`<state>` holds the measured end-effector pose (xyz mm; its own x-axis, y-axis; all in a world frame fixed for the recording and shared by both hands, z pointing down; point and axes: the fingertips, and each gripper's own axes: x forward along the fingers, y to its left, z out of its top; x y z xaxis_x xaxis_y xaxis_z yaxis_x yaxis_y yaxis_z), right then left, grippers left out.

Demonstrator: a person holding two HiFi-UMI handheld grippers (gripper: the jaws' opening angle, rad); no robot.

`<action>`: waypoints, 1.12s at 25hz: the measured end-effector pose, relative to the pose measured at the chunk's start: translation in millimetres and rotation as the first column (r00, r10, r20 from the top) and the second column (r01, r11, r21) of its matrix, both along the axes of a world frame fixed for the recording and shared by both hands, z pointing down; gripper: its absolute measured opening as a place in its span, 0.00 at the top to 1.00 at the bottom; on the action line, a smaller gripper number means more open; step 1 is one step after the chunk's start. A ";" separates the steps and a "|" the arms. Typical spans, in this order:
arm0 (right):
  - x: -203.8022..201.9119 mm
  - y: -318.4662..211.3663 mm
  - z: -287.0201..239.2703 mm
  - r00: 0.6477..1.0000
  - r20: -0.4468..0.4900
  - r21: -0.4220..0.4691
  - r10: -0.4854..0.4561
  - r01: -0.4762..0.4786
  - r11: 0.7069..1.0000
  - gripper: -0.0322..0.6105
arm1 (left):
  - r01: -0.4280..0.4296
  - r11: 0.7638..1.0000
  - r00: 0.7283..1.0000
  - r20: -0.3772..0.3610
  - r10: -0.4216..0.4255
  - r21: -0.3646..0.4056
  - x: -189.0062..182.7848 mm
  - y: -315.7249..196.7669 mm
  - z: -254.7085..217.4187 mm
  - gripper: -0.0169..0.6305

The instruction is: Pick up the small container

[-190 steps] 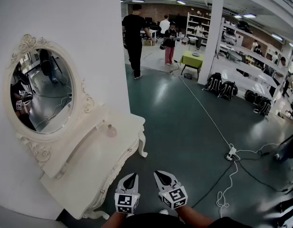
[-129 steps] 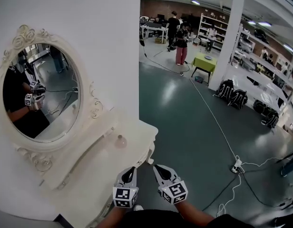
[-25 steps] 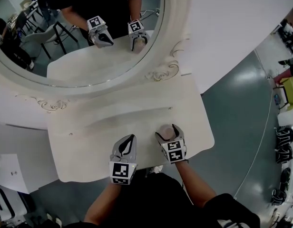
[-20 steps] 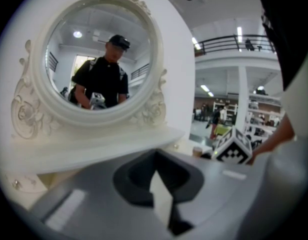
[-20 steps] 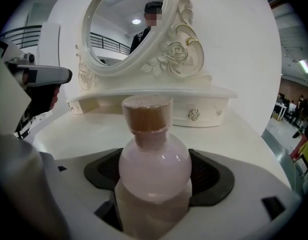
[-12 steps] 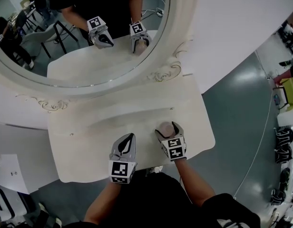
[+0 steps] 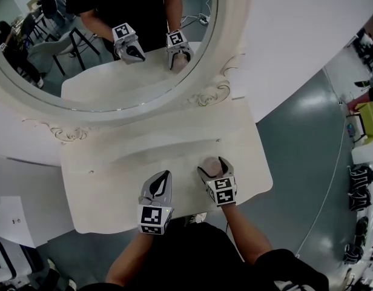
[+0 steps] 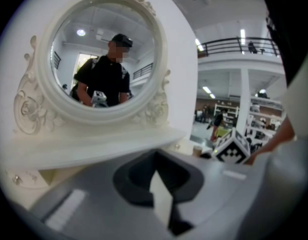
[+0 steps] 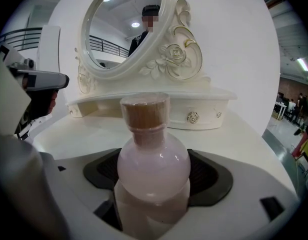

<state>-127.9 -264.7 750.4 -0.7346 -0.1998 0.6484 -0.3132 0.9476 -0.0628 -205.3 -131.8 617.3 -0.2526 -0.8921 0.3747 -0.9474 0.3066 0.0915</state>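
Observation:
The small container (image 7: pixel 209 163) is a round pale-pink flask with a cork stopper (image 9: pixel 144 113), standing on the white dressing table (image 7: pixel 108 193) near its front right. My right gripper (image 7: pixel 211 165) is shut on the flask, whose bulb (image 9: pixel 153 161) sits between the dark pads. My left gripper (image 7: pixel 166 174) hovers over the table to the left of the flask, shut and holding nothing. In the left gripper view its jaws (image 8: pixel 158 181) meet in front of the table's raised shelf.
An oval mirror (image 7: pixel 102 47) in an ornate white frame stands at the back of the table and reflects me and both grippers. A small drawer with a rose knob (image 9: pixel 193 117) runs below it. Green floor (image 7: pixel 307 162) lies to the right of the table edge.
Seconds ago I stood on the floor beside the table with both grippers held low. Over the last second the right gripper stays around the flask with only a slight shift; the left gripper has not moved.

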 end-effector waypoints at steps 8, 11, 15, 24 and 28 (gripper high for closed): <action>1.2 -1.2 -33.2 0.993 0.115 -0.028 0.013 -0.009 1.000 0.39 | 0.005 1.000 1.000 0.000 -0.005 -0.004 2.5 -0.9 1.8 0.96; 1.9 0.4 -62.7 0.984 0.178 -0.018 0.008 -0.005 1.000 0.39 | -0.003 1.000 1.000 -0.005 0.003 0.001 6.4 -2.9 0.4 0.96; 3.2 -0.1 -110.7 0.963 0.269 0.018 0.002 -0.007 1.000 0.39 | -0.011 1.000 1.000 -0.007 0.011 0.013 9.5 -8.1 -5.9 0.96; -3.1 -2.3 -221.8 0.889 0.455 0.112 -0.042 -0.010 0.994 0.39 | -0.004 0.995 0.999 -0.042 0.008 0.099 8.1 -28.1 -40.9 0.96; -6.2 -4.5 -263.0 0.850 0.524 0.152 -0.062 -0.022 0.988 0.39 | 0.004 0.989 1.000 -0.012 -0.002 0.150 -3.5 -39.1 -69.5 0.96</action>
<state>-134.1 -269.2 487.3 -0.9615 -0.2430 0.1282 -0.2534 0.9646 -0.0727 -208.8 -170.9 547.8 -0.2515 -0.9378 0.2394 -0.9451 0.2913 0.1481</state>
